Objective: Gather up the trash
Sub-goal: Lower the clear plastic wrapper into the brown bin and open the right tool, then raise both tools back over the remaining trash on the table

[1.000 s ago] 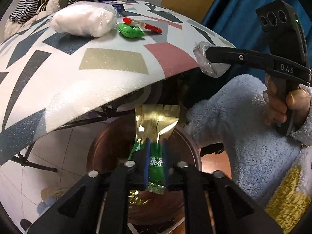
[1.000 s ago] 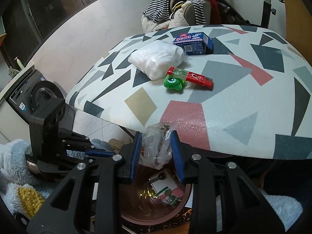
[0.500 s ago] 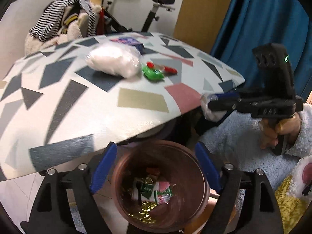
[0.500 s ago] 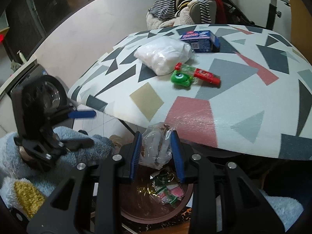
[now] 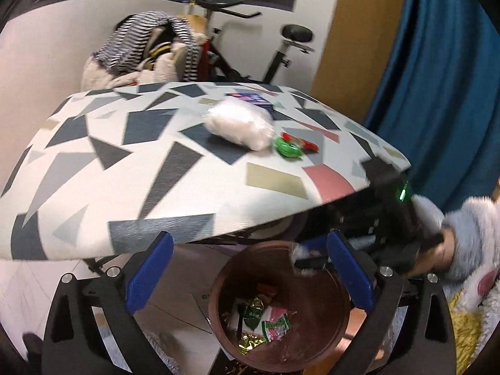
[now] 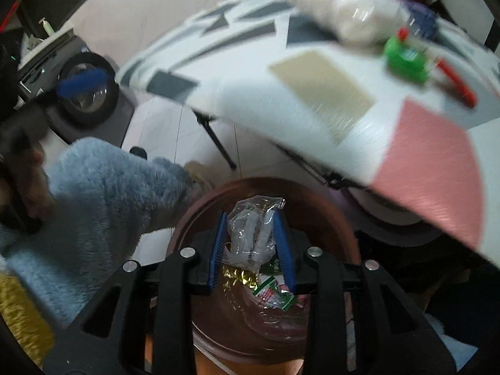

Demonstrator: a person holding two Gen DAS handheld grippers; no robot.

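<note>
The right gripper point(image 6: 252, 243), with 2 blue-padded fingers, is closed on a crumpled clear plastic wrapper point(image 6: 253, 228), which it holds above the mouth of the round brown trash bin point(image 6: 331, 200) standing on the floor under the table's near edge. Seen from the left wrist, the same gripper point(image 5: 307, 261) reaches in over the bin's right rim, held by a hand point(image 5: 437, 256) in a fluffy pale-blue sleeve point(image 5: 468, 228).

The left gripper point(image 5: 250, 275) has its 2 blue pads spread wide apart with nothing between them; it hangs above the bin point(image 5: 218, 300), toward the bin's left side. From the right wrist only a blurred blue pad point(image 6: 82, 82) of it shows at the left.

Inside the bin lie several wrappers: a green and gold foil packet point(image 5: 254, 311), a red-and-white packet point(image 5: 276, 328) and a scrap of gold foil point(image 5: 248, 342).

On the folding table with a white top patterned in grey, pink and tan shapes point(image 5: 125, 168), toward its far right corner, sit 4 things: a white stuffed clear plastic bag point(image 5: 239, 125), a green round toy point(image 5: 289, 150) just beside it, a red tube point(image 5: 301, 142) touching the toy, and a blue carton point(image 5: 250, 98) behind the bag.

Beyond the table's far edge are a heap of striped and fleecy clothes point(image 5: 150, 53) and a black exercise bike point(image 5: 281, 50); a blue curtain point(image 5: 443, 78) hangs at the right.
</note>
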